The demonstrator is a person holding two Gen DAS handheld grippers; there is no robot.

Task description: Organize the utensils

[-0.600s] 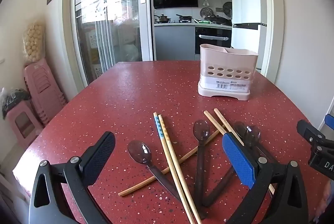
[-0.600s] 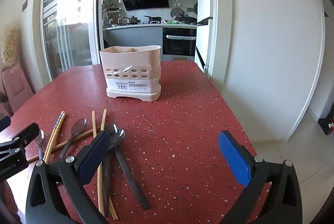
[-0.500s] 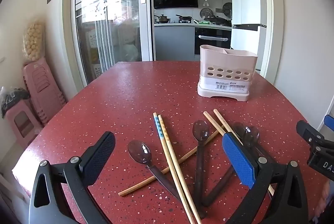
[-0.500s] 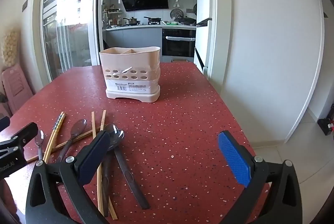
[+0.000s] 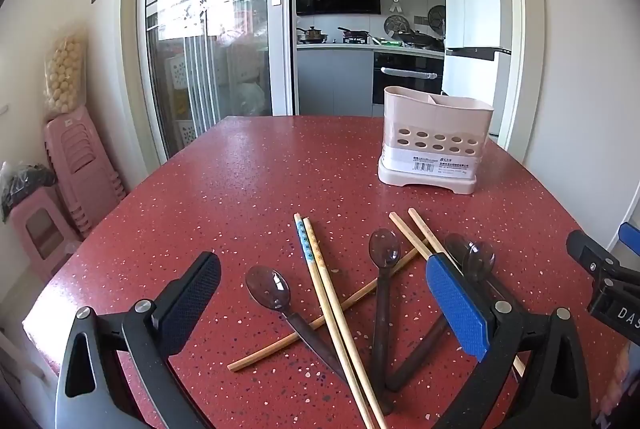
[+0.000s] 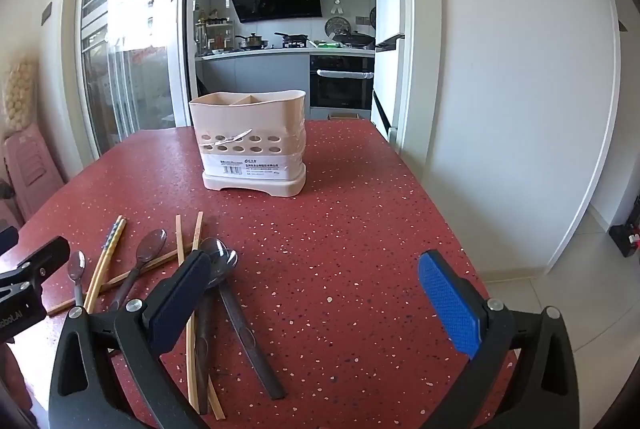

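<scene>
From the left wrist, the left gripper [image 5: 320, 293] hangs over the near part of the red speckled table [image 5: 240, 181] with its jaws spread wide and nothing between the pads. Under it lies the scatter of utensils: a pair of patterned chopsticks [image 5: 320, 269] running toward the camera, a dark translucent spoon [image 5: 268, 287] just to their left, a second spoon [image 5: 383, 257] to their right, and a single chopstick [image 5: 320, 321] lying crosswise beneath them. All of these sit on the near side of the beige utensil holder [image 5: 434, 145], which stands upright and well apart from them toward the far right of the table. From the right wrist, the right gripper [image 6: 316, 293] is likewise released and empty, over bare table in front of the holder [image 6: 250, 145]. The utensils lie nearer the camera than the holder and to its left, two stacked spoons [image 6: 222, 261] partly behind the gripper's left finger [image 6: 180, 301].
</scene>
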